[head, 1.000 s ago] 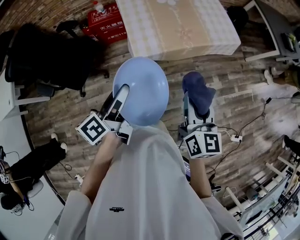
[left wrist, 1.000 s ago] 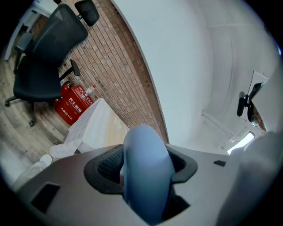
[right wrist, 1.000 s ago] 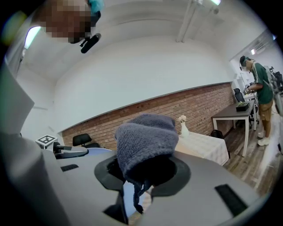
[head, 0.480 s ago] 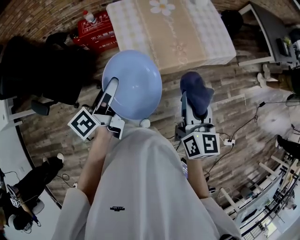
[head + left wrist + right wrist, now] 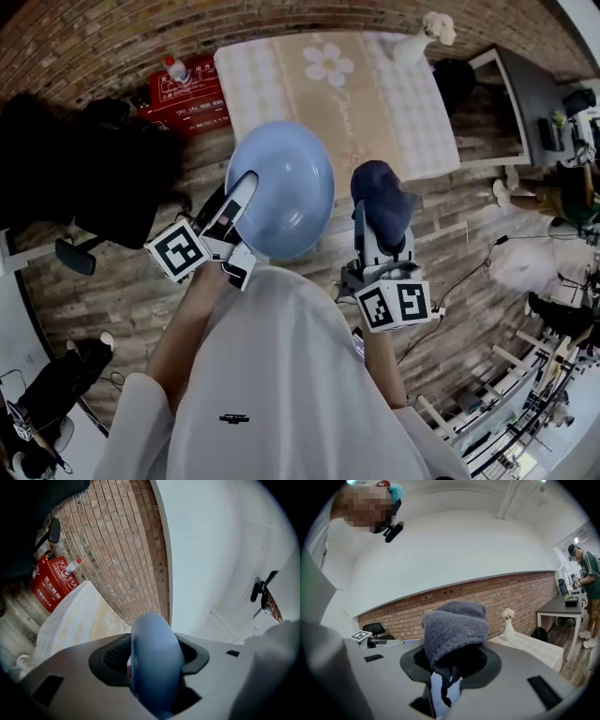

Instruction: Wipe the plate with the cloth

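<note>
Item: round pale-blue plate [image 5: 291,183], centre frame, airborne; left gripper [image 5: 234,197] clamped on its rim.
Item: bunched dark-blue knitted cloth [image 5: 382,190], right of centre, pinched in right gripper [image 5: 375,223], apart from plate.
Risk: rim-only hold; wiping pressure may lever plate loose.

The head camera is looking steeply down from above and behind the left tool [image 5: 246,181] and right tool [image 5: 373,220]. Each tool camera is sitting close behind its jaws, tilting upward — all three are sharing the table [image 5: 281,66] ahead.
</note>
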A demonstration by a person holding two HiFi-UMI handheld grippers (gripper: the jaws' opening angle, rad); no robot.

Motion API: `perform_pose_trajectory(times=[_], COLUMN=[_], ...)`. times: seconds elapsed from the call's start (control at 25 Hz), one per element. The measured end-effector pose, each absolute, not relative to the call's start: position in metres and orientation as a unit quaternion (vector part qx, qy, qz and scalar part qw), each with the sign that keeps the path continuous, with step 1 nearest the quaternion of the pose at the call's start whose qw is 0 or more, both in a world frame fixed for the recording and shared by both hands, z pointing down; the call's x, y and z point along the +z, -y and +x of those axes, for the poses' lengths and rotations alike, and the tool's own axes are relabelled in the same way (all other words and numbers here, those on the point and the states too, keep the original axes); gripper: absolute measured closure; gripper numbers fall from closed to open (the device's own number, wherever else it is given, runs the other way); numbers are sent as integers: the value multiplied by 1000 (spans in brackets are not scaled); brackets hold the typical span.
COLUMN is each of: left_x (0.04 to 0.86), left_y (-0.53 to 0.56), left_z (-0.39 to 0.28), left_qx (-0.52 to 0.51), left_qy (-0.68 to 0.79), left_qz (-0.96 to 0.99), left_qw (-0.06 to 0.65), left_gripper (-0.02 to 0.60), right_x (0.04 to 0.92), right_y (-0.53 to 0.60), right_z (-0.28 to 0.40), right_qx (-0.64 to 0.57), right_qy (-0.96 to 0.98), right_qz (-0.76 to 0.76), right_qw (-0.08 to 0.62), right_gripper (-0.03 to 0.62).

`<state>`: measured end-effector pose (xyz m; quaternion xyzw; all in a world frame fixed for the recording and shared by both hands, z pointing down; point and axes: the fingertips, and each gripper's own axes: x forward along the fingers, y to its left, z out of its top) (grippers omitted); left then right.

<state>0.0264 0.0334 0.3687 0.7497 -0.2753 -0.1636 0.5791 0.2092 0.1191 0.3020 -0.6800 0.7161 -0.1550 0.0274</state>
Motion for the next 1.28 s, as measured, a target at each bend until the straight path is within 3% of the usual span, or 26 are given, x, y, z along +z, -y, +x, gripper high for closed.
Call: perform_pose_trajectory(times=[0.44, 1.28], left_x=[359, 360], left_y=[56, 56], left_z=[28, 42], left_qx=[-159, -195], left_qy=[183, 180], left_qz=[786, 790], left_qw=[569, 553], left_gripper=[323, 322], right_x=[304, 339], right_y=[-9, 40], right_z=[154, 95], right_qx=[-162, -194], right_qy=[-741, -831], right_qz=[-652, -516], right_qw=[0, -75], right_gripper=[461, 461])
